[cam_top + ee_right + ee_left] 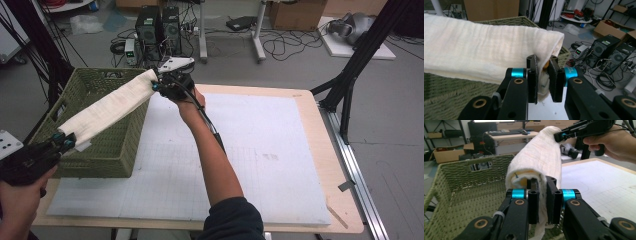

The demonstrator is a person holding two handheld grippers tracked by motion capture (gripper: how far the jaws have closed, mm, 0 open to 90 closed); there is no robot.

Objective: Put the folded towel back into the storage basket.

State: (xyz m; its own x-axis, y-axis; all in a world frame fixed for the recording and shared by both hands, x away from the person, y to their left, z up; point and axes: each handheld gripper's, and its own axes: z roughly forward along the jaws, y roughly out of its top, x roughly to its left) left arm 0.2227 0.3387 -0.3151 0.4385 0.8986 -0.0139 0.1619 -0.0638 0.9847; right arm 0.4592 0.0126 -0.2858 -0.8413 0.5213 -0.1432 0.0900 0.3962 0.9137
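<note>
A folded cream cloth (107, 107) hangs stretched in the air above a green woven basket (107, 150). My left gripper (65, 141) is shut on the cloth's near end at the lower left. My right gripper (156, 84) is shut on the far end, over the basket's far right corner. In the left gripper view the cloth (539, 157) runs away from the jaws of the left gripper (542, 200) to the right gripper (560, 136). In the right gripper view the right gripper (543, 75) pinches the cloth's (481, 50) folded corner, with the basket (456, 97) below.
The basket stands on the left part of a white gridded mat (250, 150) on a wooden table (345, 200). Its inside (461, 202) looks bare. Beyond the table's far edge are computer towers (157, 27), cables and a black frame leg (350, 75).
</note>
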